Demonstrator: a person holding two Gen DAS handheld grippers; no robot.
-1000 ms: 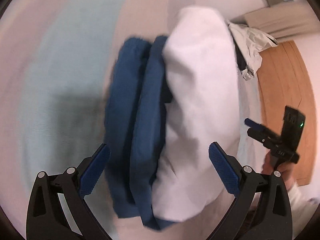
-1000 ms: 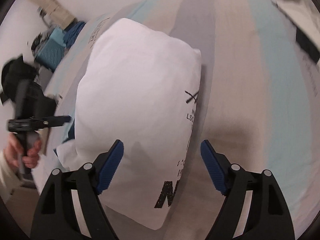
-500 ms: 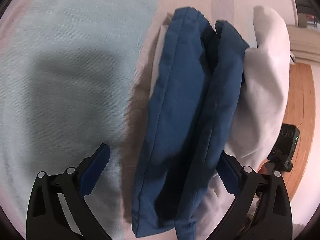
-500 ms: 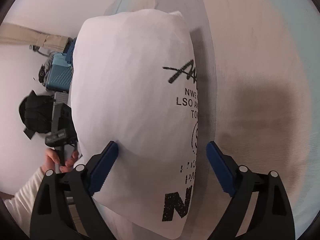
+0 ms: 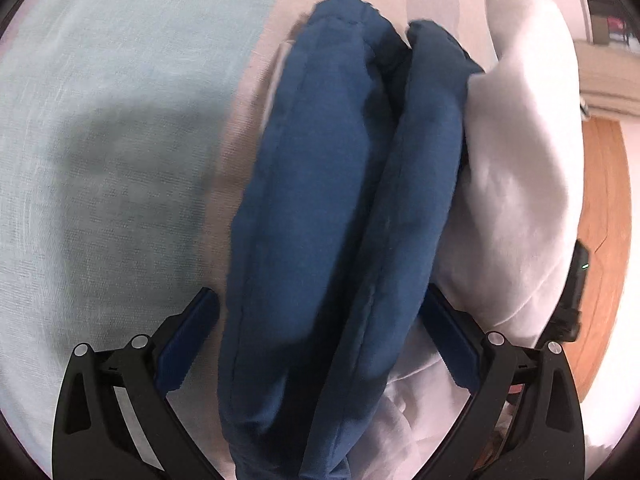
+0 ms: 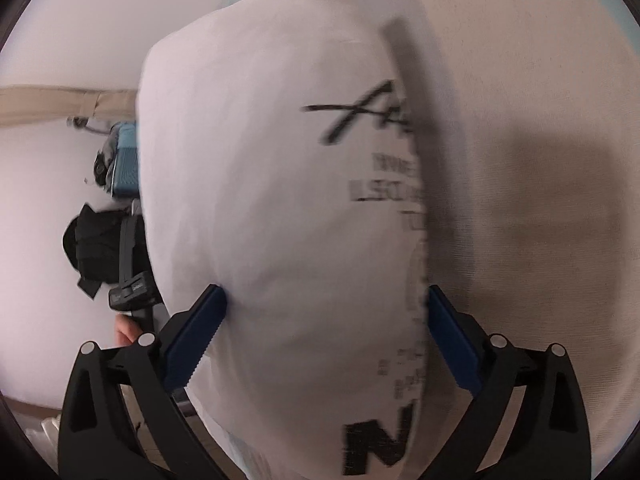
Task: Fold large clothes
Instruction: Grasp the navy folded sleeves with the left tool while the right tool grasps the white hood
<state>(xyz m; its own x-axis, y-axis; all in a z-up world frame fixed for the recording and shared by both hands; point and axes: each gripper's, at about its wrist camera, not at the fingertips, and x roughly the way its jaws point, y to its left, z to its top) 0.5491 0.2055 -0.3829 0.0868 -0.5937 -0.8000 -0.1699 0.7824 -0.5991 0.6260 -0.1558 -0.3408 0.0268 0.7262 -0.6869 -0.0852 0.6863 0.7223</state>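
We see the folded bundle lying on the striped bed sheet (image 5: 132, 128), pale blue and cream bands under it. From the left wrist view the bundle shows two thick folds of blue garment (image 5: 320, 216) stacked against a white garment (image 5: 520, 184) on their right side. The left gripper (image 5: 320, 340) stands wide; the blue folds sit between its blue pads, the right pad close against the cloth, the left pad with a narrow gap, so we read no clamp. From the right wrist view the white garment (image 6: 288, 208) with black printed lettering (image 6: 380, 448) fills the frame. The right gripper (image 6: 324, 340) has its jaws opening, the white cloth between them and both pads at its edges; we cannot tell whether they press. A hand (image 6: 126, 330) grips the other tool at left.
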